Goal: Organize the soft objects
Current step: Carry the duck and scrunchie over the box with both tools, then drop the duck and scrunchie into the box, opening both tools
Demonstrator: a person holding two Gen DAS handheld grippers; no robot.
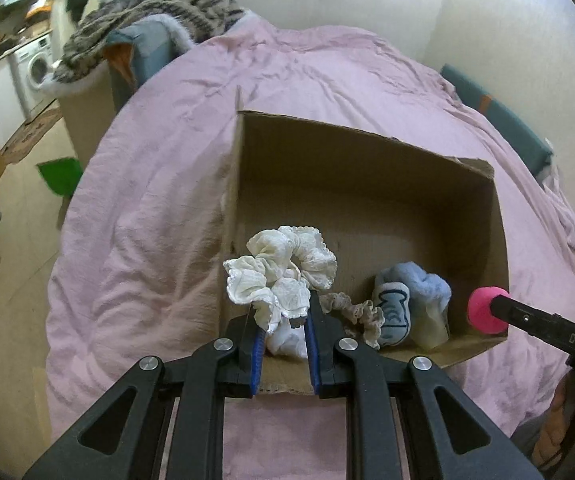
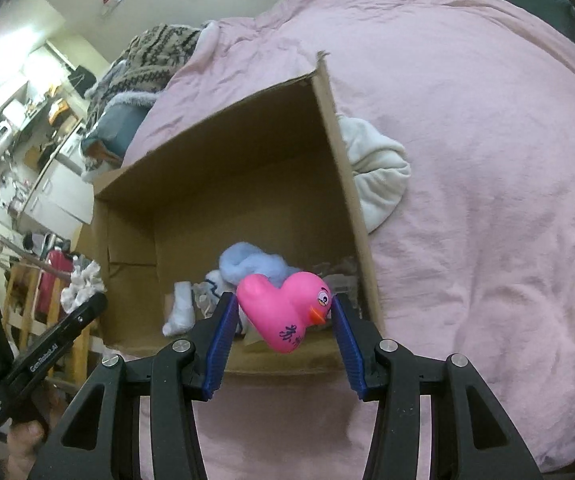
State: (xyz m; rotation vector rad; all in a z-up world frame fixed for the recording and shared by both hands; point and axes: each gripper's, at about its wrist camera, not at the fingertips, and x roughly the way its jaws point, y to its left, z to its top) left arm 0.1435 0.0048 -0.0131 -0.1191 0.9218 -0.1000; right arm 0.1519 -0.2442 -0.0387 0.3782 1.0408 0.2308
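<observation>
An open cardboard box [image 1: 367,184] lies on the pink bed cover; it also shows in the right wrist view [image 2: 223,184]. My left gripper [image 1: 283,320] is shut on a white lace scrunchie [image 1: 283,268], held over the box's near left corner. My right gripper [image 2: 283,312] is shut on a pink rubber duck [image 2: 283,308], held over the box's near edge; the duck also shows in the left wrist view [image 1: 487,310]. Inside the box lie a light blue fuzzy sock [image 1: 419,288], a beige lace scrunchie [image 1: 355,308] and a white sock [image 2: 181,312].
A white soft cloth [image 2: 375,172] lies on the pink cover [image 1: 147,208] just outside the box's wall. A patterned knit blanket [image 1: 155,12] is piled at the bed's far left. Floor and a washing machine [image 1: 35,68] lie to the left.
</observation>
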